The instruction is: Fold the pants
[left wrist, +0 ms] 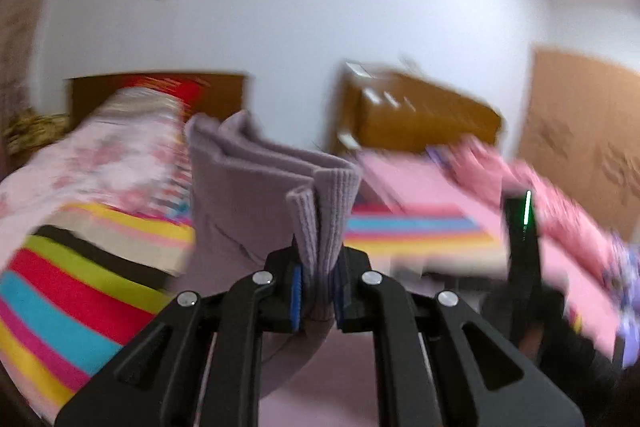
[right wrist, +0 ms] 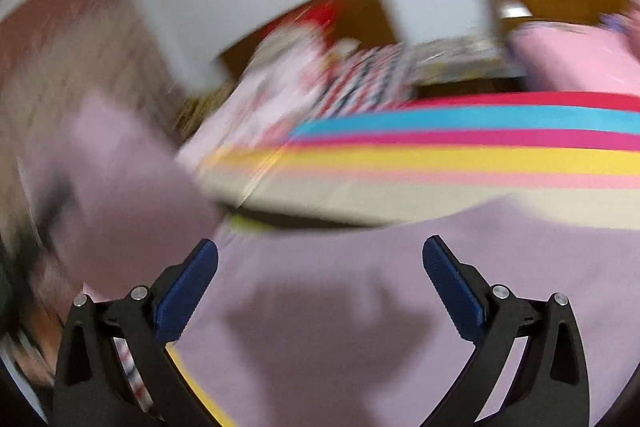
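The pants are mauve knit fabric (left wrist: 248,195). My left gripper (left wrist: 318,287) is shut on a ribbed cuff or waistband edge of the pants (left wrist: 320,211), holding it lifted above the bed so the cloth stands up in folds. In the right wrist view the pants (right wrist: 360,307) lie spread flat on the striped bed cover (right wrist: 480,163). My right gripper (right wrist: 320,267) is open and empty just above that cloth, its blue pads (right wrist: 188,291) wide apart. Both views are motion-blurred.
The bed carries a rainbow-striped cover (left wrist: 80,291) and a floral quilt (left wrist: 104,155) at its left. A wooden cabinet (left wrist: 420,115) stands by the white wall. Pink bedding (left wrist: 540,203) lies at the right. The other handheld device with a green light (left wrist: 524,227) shows at right.
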The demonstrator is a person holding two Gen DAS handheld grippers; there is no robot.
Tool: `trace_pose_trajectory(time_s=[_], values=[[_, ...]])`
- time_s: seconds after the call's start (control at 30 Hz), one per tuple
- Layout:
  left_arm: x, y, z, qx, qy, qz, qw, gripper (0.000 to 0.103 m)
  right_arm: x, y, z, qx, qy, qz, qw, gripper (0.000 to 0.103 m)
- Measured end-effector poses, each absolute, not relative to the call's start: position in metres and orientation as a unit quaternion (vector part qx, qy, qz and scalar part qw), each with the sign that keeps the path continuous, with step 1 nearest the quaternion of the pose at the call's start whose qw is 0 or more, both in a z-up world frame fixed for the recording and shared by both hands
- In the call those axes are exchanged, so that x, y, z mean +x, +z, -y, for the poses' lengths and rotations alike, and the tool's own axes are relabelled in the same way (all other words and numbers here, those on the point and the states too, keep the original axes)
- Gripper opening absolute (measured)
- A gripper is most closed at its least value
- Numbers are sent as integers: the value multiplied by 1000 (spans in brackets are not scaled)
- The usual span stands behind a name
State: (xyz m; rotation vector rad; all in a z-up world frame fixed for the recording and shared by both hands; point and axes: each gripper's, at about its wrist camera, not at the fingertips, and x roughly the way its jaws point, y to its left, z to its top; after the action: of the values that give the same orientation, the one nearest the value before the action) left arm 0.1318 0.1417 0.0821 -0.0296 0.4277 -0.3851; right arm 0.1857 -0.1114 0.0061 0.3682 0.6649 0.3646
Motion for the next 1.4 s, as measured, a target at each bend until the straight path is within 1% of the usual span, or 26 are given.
trace_pose_trajectory(time_s=[0.03,0.1,0.17,0.2,0.27,0.33,0.37,0.4,0.43,0.5,0.57,0.63,0.7,0.8,0.9,1.03,1.1,1.17,1.23,1.27,1.4], values=[[131,69,-121,7,-197,-225,954,11,179,9,135,195,162,-317,914,99],[129,16,-63,66,-234,-283,928,11,167,12,167,211,141,-312,916,99],[125,-26,-34,105,-266,-330,900,12,154,7,189,212,128,-319,915,99],[120,-48,-20,140,-268,-349,887,14,152,2,194,213,130,-327,912,99],[109,-55,-17,164,-263,-329,892,18,146,-14,196,225,161,-357,892,99],[107,-40,-30,129,-269,-323,898,25,147,-31,189,246,204,-382,867,99],[104,-28,-44,100,-265,-305,909,45,147,-40,184,261,230,-394,851,99],[102,-21,-61,77,-261,-291,917,68,147,-47,184,271,250,-404,837,99],[94,-8,-81,39,-258,-268,927,75,146,-54,176,282,271,-417,820,99],[79,11,-118,-30,-267,-237,934,82,147,-69,158,295,300,-449,788,98],[65,16,-151,-76,-253,-223,938,88,148,-80,137,298,320,-479,761,95],[58,12,-179,-85,-199,-233,948,89,147,-91,118,277,320,-510,749,86],[54,-1,-198,-80,-143,-255,953,89,133,-91,98,216,311,-521,765,83],[49,-23,-215,-78,-90,-276,954,89,123,-86,81,164,300,-526,779,82],[49,-38,-223,-66,-60,-287,954,89,122,-83,64,137,291,-531,784,83],[57,-52,-223,-71,-53,-293,952,89,130,-86,42,122,296,-538,780,83],[56,-53,-223,-77,-58,-290,952,89,133,-87,38,143,296,-539,776,83],[49,-52,-224,-77,-58,-287,953,89,136,-91,54,153,298,-539,773,76],[42,-53,-225,-73,-58,-286,954,89,135,-93,69,157,295,-541,772,58],[38,-53,-227,-71,-57,-285,954,89,135,-94,72,159,292,-541,772,54],[33,-59,-230,-88,-57,-290,951,89,133,-91,67,141,280,-539,782,53]])
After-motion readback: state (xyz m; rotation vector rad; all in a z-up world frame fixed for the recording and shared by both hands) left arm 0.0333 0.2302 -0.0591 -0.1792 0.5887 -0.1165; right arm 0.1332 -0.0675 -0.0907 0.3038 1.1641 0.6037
